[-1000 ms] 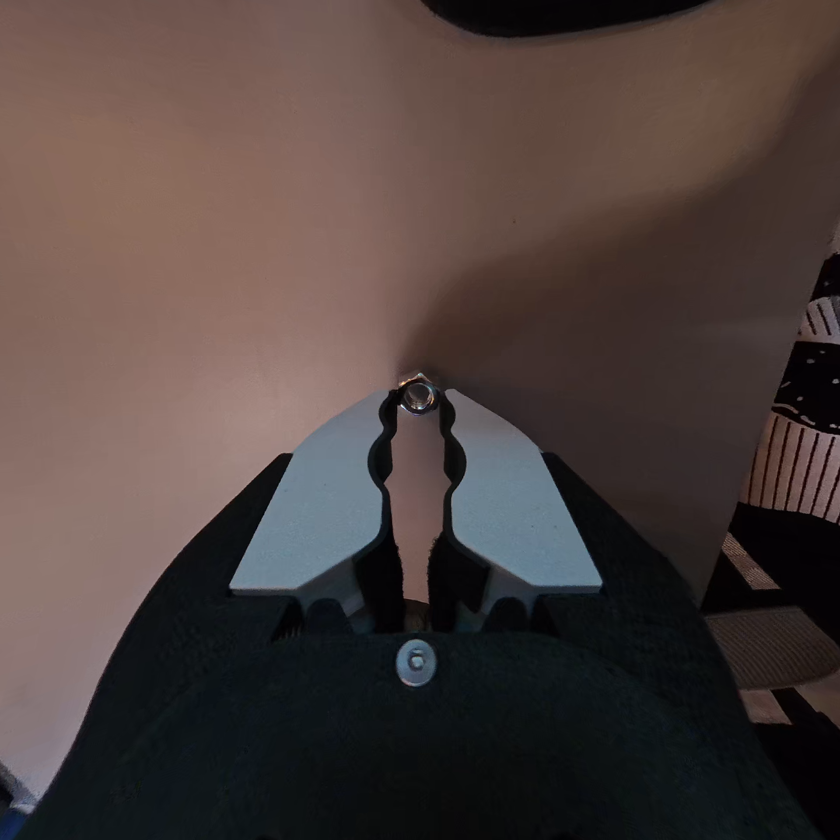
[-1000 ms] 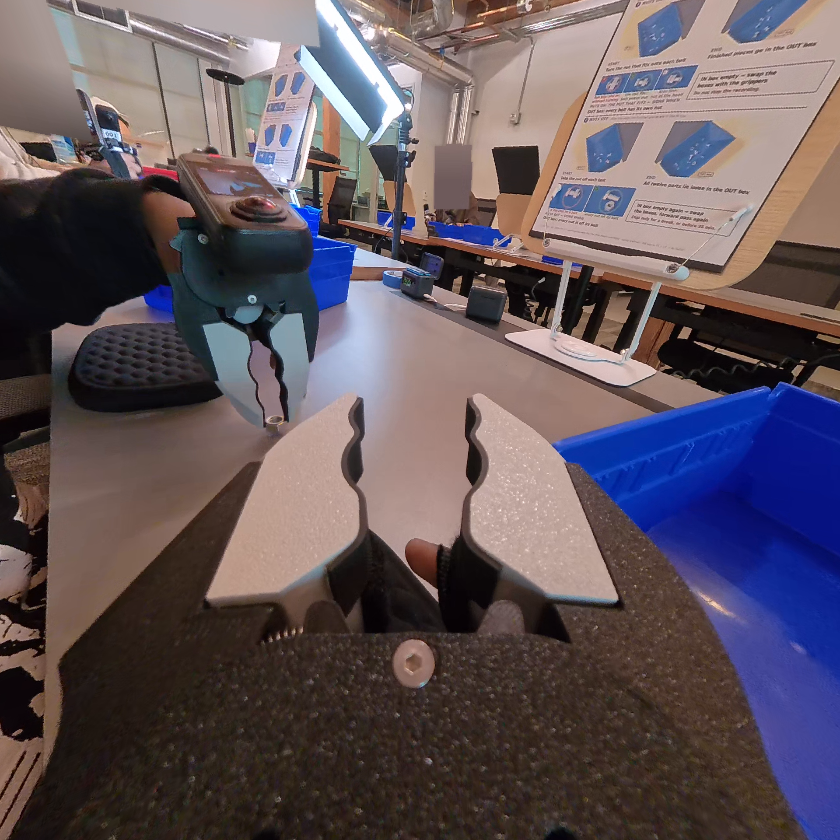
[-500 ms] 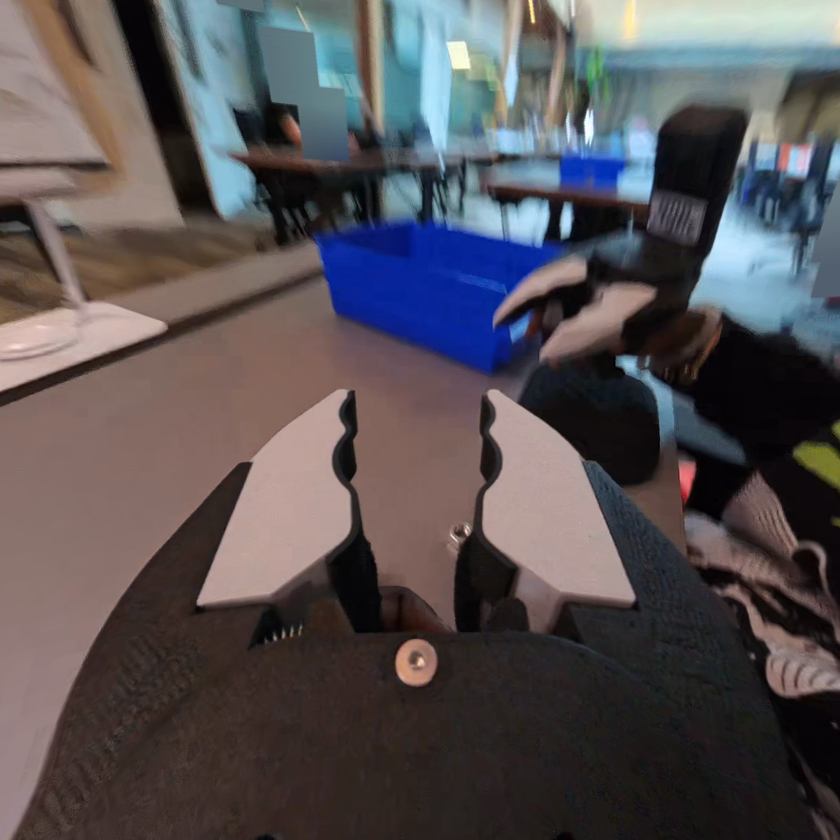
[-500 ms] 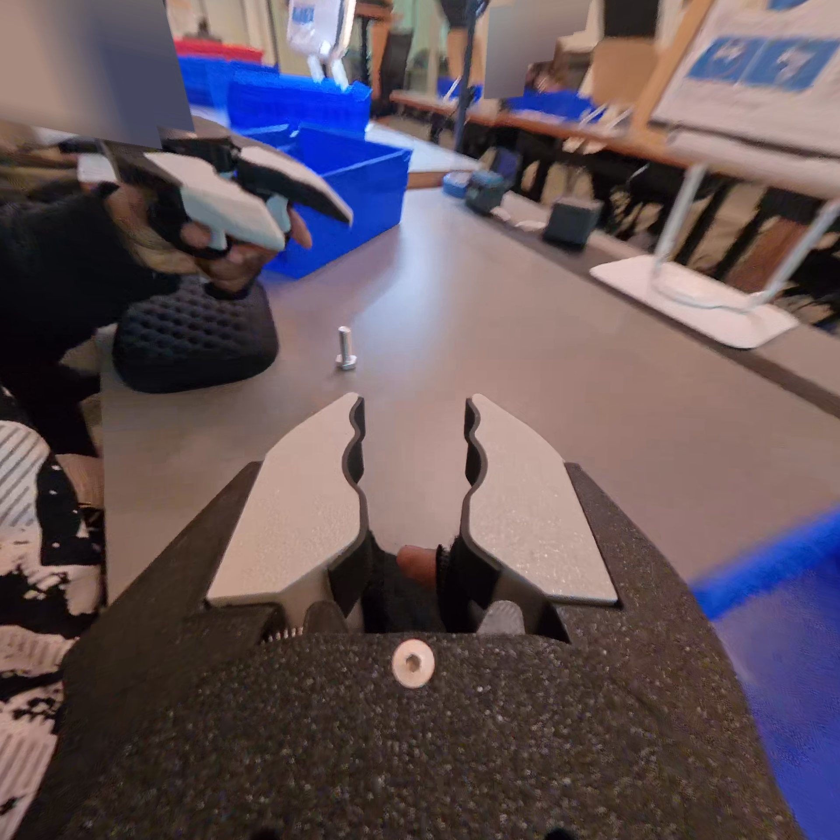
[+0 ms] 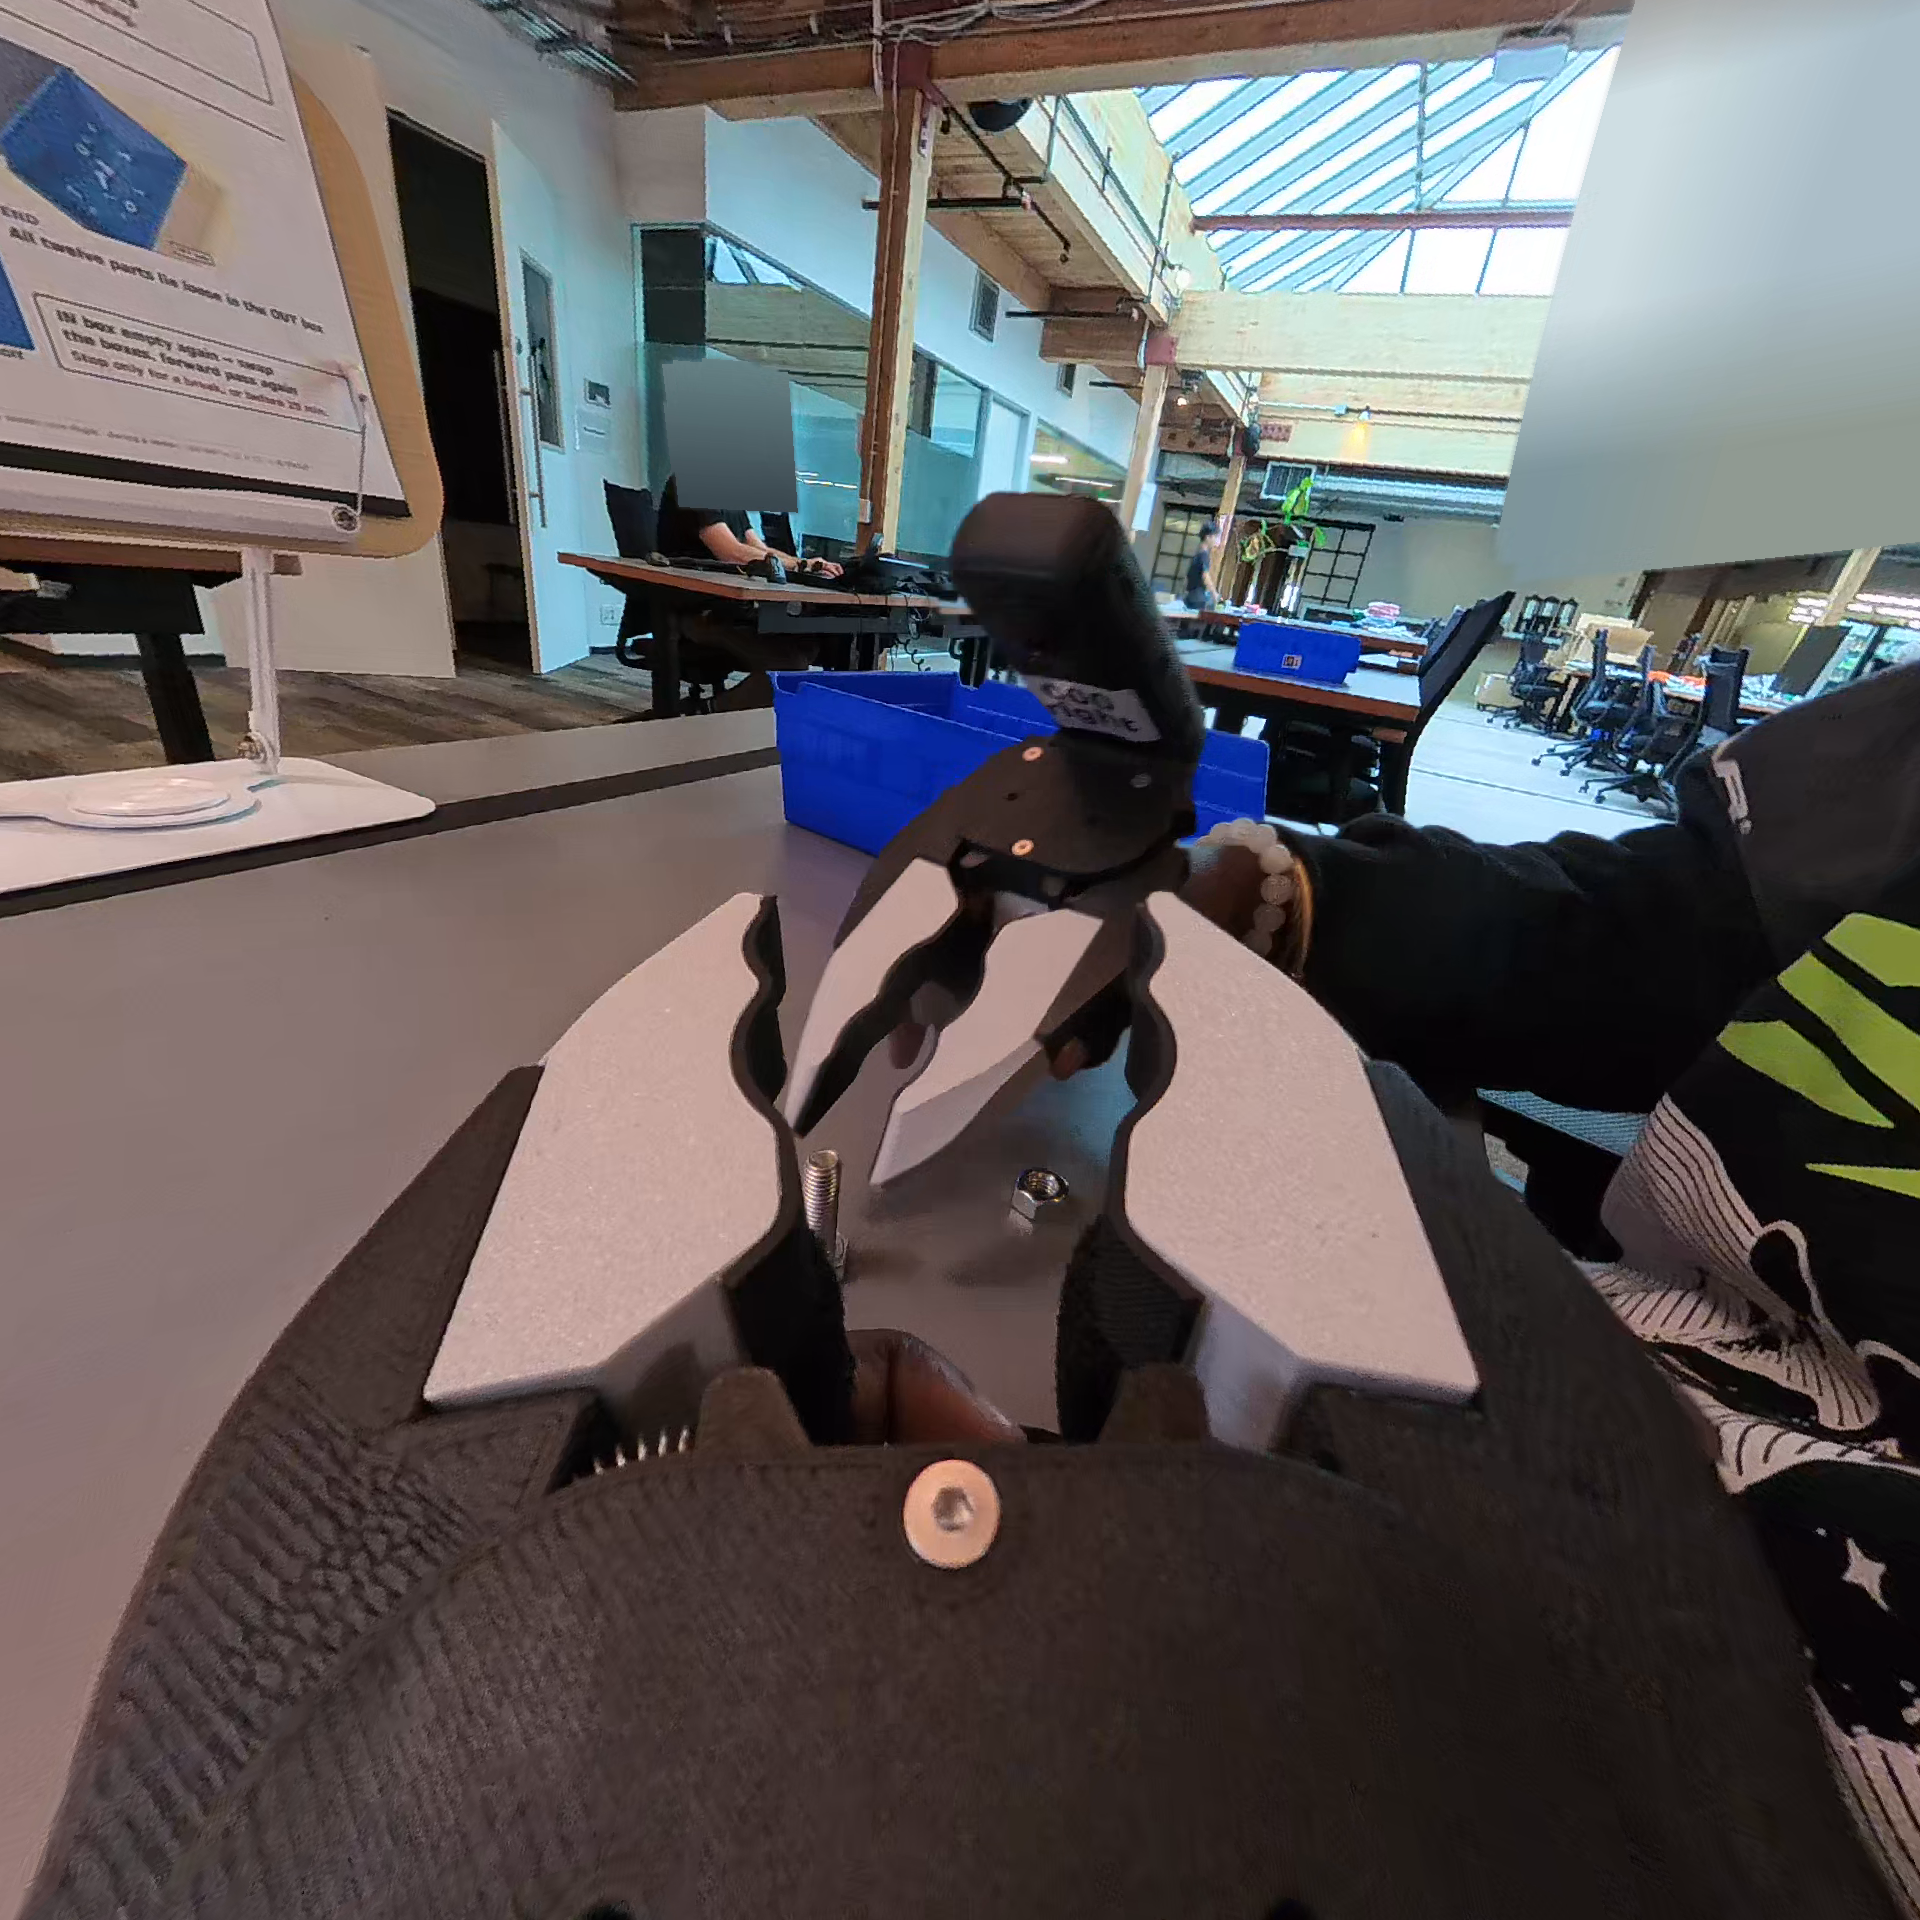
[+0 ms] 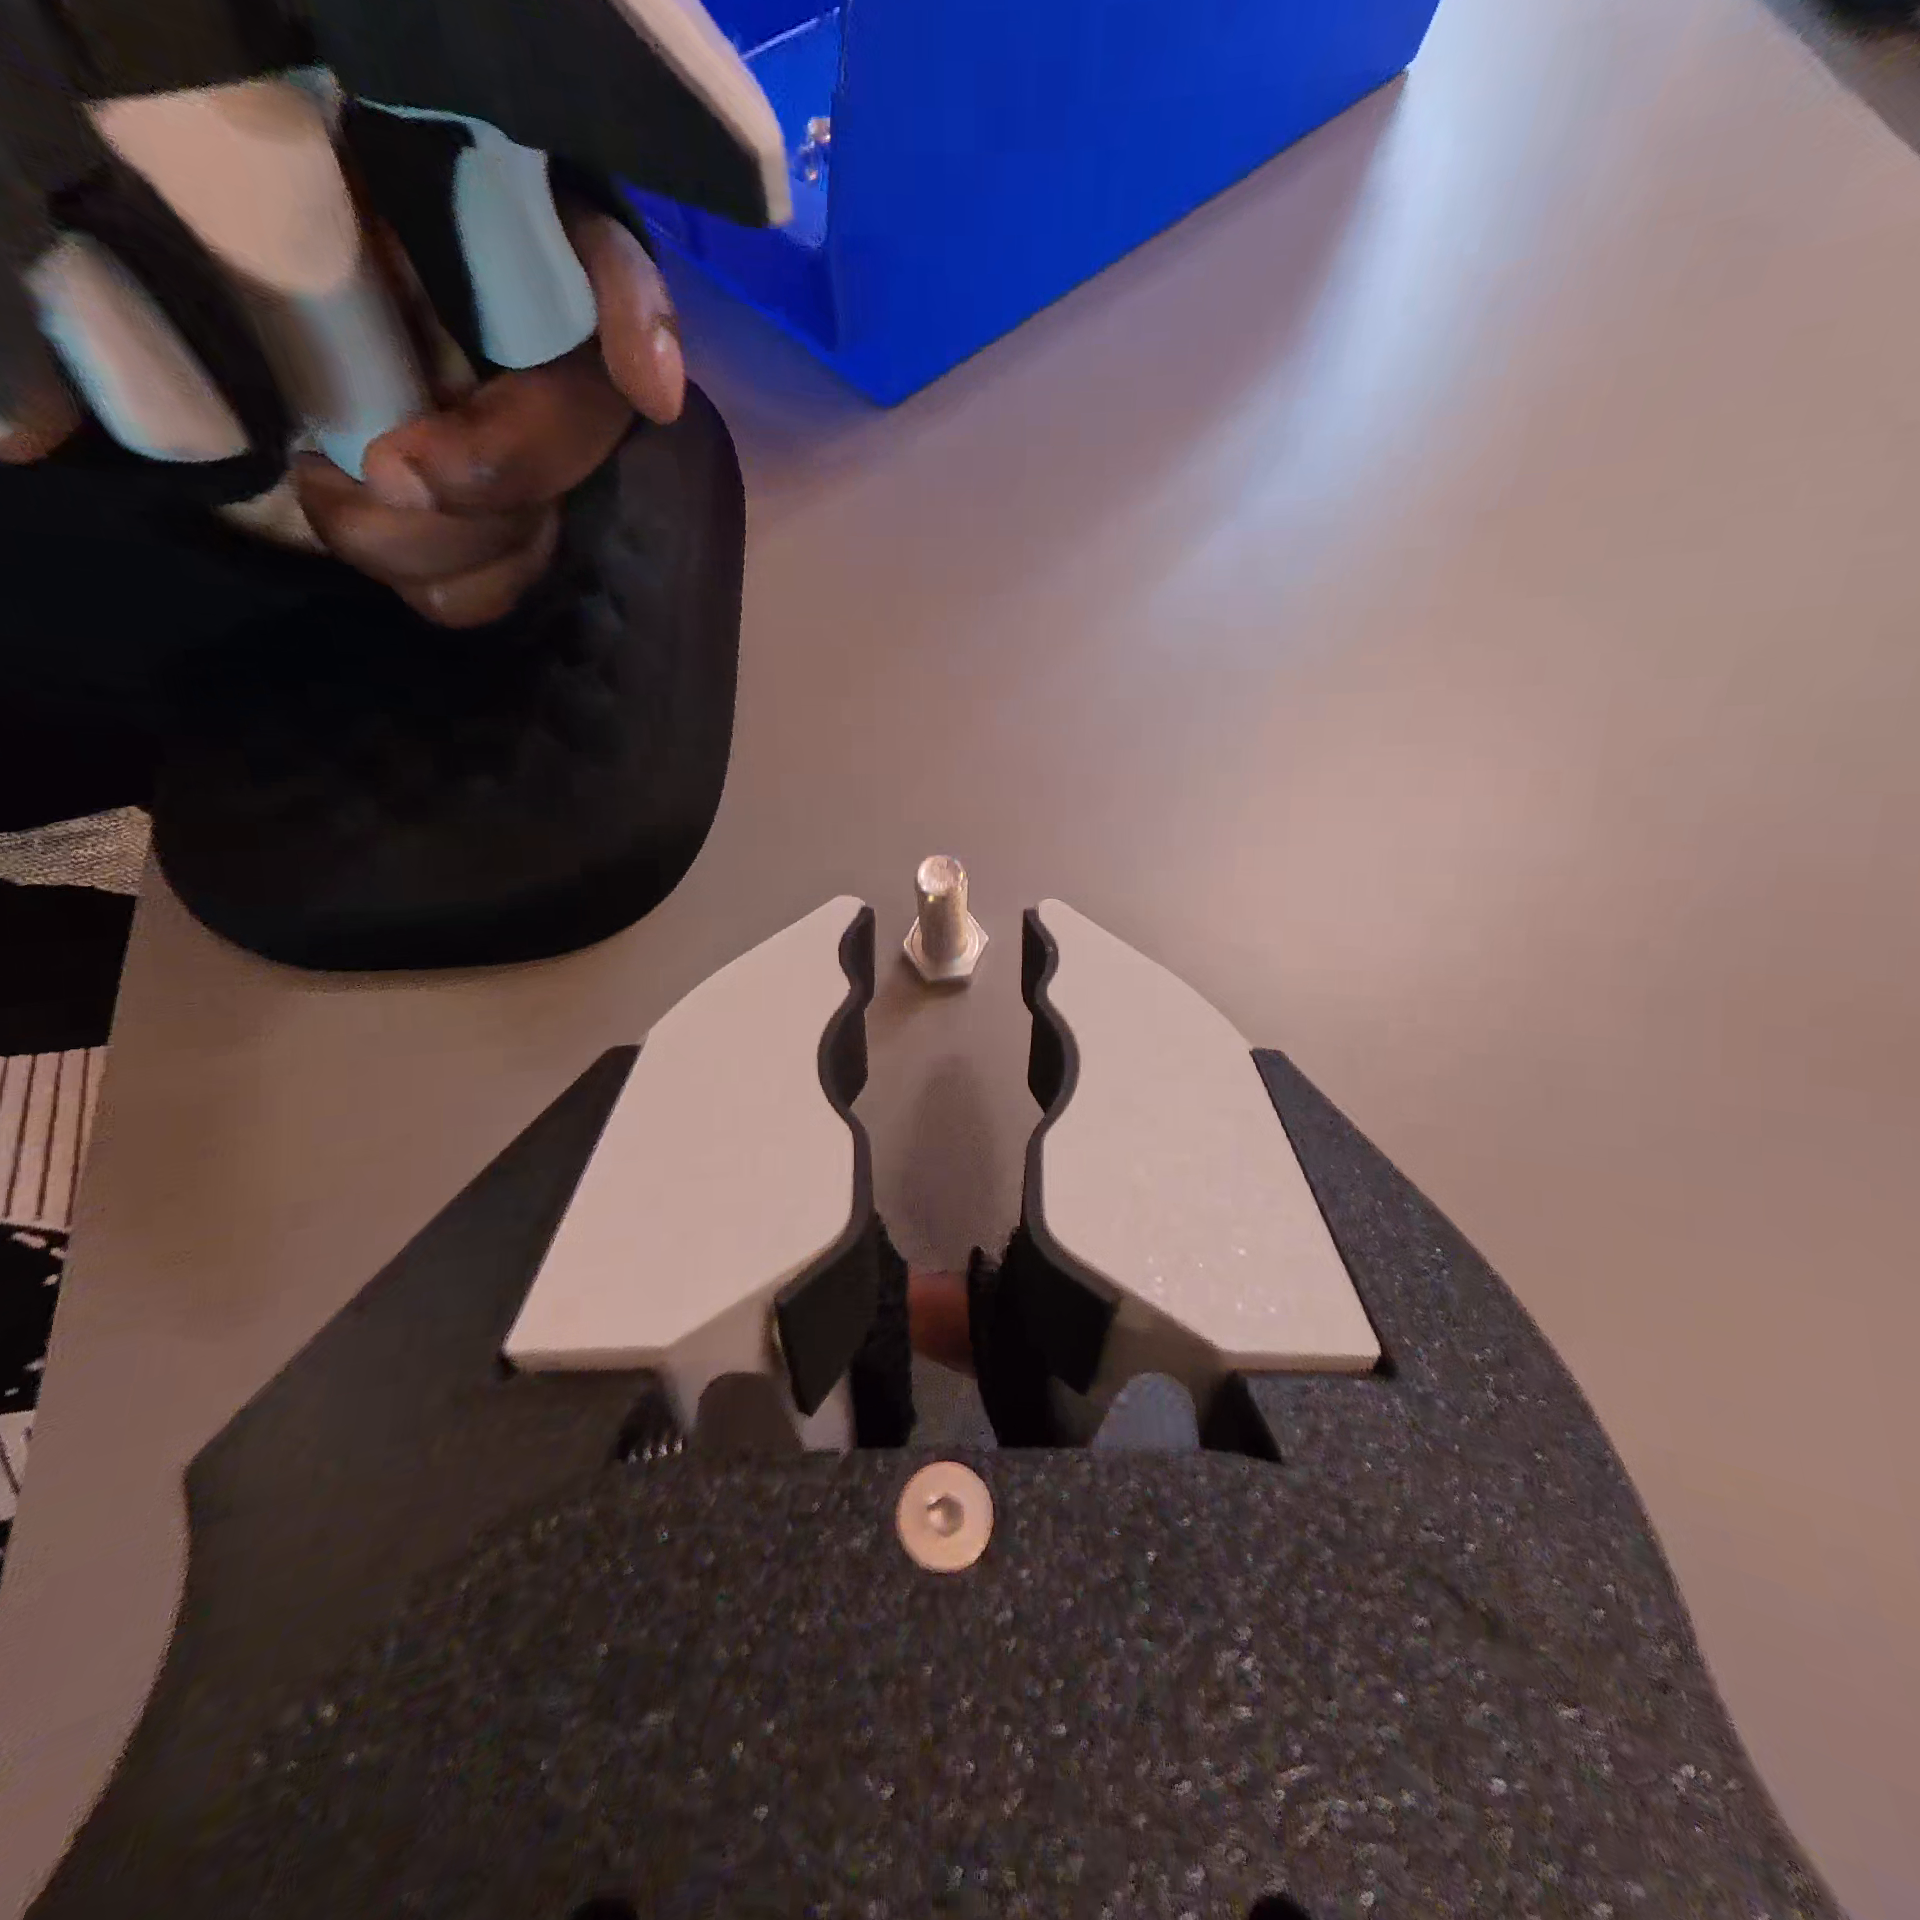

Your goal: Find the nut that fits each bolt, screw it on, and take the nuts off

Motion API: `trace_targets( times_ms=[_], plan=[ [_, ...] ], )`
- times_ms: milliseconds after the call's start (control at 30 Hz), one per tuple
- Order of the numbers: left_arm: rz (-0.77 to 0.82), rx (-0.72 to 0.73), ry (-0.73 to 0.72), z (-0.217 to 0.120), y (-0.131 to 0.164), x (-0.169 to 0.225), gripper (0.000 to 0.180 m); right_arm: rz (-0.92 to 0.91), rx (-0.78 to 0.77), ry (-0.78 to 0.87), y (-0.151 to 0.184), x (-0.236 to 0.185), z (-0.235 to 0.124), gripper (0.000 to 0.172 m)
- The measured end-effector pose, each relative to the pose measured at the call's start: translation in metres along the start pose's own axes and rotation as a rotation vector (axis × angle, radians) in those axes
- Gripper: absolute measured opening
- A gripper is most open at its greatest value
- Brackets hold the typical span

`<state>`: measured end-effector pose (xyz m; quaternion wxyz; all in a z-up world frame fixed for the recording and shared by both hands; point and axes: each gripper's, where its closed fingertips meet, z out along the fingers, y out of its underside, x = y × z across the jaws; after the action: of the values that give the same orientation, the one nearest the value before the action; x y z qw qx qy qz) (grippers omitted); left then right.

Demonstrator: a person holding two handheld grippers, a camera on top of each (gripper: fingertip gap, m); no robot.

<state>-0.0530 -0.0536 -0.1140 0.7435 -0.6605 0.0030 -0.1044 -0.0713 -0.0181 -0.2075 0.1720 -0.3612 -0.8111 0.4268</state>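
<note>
A silver bolt (image 6: 943,925) stands on its head on the grey table (image 6: 1351,727). My right gripper (image 6: 945,920) points down at it, with the bolt between the fingertips. A gap shows on both sides, so the pads do not press on it. In the left wrist view the right gripper (image 5: 842,1148) hangs just over the bolt (image 5: 821,1195), and a loose silver nut (image 5: 1039,1195) lies on the table beside it. My left gripper (image 5: 956,935) is wide open and empty, held low behind both parts.
A blue bin (image 5: 883,748) stands on the table beyond the parts and also shows in the right wrist view (image 6: 1039,156). A black cushion pad (image 6: 468,779) lies left of the bolt. A white sign stand (image 5: 156,800) is at the far left. The left gripper's tips are roughly 10 cm from the right gripper's.
My left gripper let go of the small metal part it pinched at the table, opened wide and drew back. My right gripper swung down over the bolt, and its jaws narrowed around it.
</note>
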Motion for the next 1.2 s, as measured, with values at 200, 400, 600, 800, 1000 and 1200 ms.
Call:
trace_targets(
  times_ms=[200, 400, 600, 800, 1000, 1200],
  plan=[
    [0.033, -0.016, -0.004, 0.001, 0.003, 0.002, 0.064, -0.027, 0.011, 0.008, -0.002, 0.002, 0.006, 0.01],
    [0.151, -0.099, -0.146, 0.009, 0.011, -0.003, 0.06, -0.049, 0.166, -0.03, -0.043, -0.014, -0.038, 0.01],
    [0.231, -0.178, -0.091, 0.026, 0.022, 0.021, 0.046, -0.185, 0.231, -0.105, -0.079, -0.052, -0.078, 0.01],
    [0.253, -0.171, -0.074, 0.028, 0.023, 0.028, 0.034, -0.157, 0.228, -0.126, -0.083, -0.058, -0.08, 0.01],
    [0.25, -0.172, -0.075, 0.028, 0.024, 0.027, 0.019, -0.146, 0.227, -0.145, -0.082, -0.06, -0.078, 0.01],
    [0.173, -0.12, -0.09, 0.021, 0.016, 0.019, 0.019, -0.108, 0.192, -0.131, -0.073, -0.051, -0.081, 0.028]
  ],
)
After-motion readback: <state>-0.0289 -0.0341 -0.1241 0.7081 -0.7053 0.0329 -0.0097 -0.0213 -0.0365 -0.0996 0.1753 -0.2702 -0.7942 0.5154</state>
